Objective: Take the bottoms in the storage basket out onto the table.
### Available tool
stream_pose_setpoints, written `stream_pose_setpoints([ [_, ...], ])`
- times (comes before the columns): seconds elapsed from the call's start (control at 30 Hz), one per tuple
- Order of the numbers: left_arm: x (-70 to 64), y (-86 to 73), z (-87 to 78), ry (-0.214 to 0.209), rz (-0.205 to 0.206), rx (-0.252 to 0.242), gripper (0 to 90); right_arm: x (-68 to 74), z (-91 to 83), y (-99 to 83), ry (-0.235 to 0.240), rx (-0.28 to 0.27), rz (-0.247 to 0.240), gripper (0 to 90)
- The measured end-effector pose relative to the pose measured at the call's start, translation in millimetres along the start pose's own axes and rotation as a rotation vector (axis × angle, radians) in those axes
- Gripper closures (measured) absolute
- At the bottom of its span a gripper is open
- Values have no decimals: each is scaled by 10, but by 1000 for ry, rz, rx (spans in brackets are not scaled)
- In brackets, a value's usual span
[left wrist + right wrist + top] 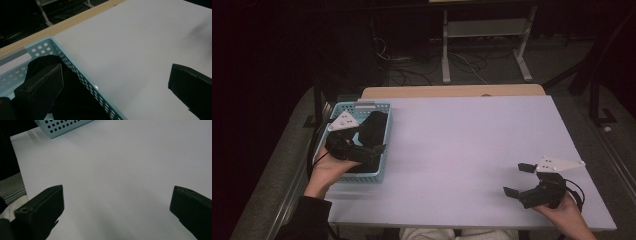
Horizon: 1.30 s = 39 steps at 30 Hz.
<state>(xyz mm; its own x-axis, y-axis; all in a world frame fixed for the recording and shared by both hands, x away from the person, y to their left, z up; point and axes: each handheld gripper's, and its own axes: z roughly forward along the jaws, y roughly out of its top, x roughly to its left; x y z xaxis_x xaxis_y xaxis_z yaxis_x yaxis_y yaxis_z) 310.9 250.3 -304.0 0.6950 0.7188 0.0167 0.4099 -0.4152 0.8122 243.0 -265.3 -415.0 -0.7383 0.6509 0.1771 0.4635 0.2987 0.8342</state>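
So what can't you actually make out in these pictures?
- Dark thing in the basket: too dark in the high view to identify; in the left gripper view a jaw and the wall cover part.
- Basket floor: hidden beneath it.
- Room behind the table: lost in shadow.

Finding no readable text, label, brand, number or sign anywhere. Seeing only a blank pale strip on the far rim of the blue basket (362, 106), carrying no legible writing. Noting small dots on the grey plate of the left gripper (377, 131), too tiny to read as characters.
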Motion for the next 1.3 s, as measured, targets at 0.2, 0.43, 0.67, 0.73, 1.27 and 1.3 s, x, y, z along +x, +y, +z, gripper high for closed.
stream_pose_setpoints([
  [0.2, 69, -8, 16, 9, -23, 1, 1, 5, 2, 2, 7, -1, -5, 0],
  [0.43, 175, -30, 37, 23, -55, 3, 1, 4, 3, 2, 10, -2, -5, 0],
  [0.67, 266, -78, 78, 31, -94, 2, 1, 9, 5, 3, 14, -3, -7, 0],
  [0.73, 296, -97, 91, 32, -105, 3, 1, 7, 5, 2, 13, -2, -7, 0],
  [1.27, 461, -249, 148, 68, -153, 66, 1, 8, 10, 0, 12, 2, -9, 0],
  [1.3, 474, -255, 156, 70, -157, 70, 1, 9, 11, 0, 12, 2, -9, 0],
])
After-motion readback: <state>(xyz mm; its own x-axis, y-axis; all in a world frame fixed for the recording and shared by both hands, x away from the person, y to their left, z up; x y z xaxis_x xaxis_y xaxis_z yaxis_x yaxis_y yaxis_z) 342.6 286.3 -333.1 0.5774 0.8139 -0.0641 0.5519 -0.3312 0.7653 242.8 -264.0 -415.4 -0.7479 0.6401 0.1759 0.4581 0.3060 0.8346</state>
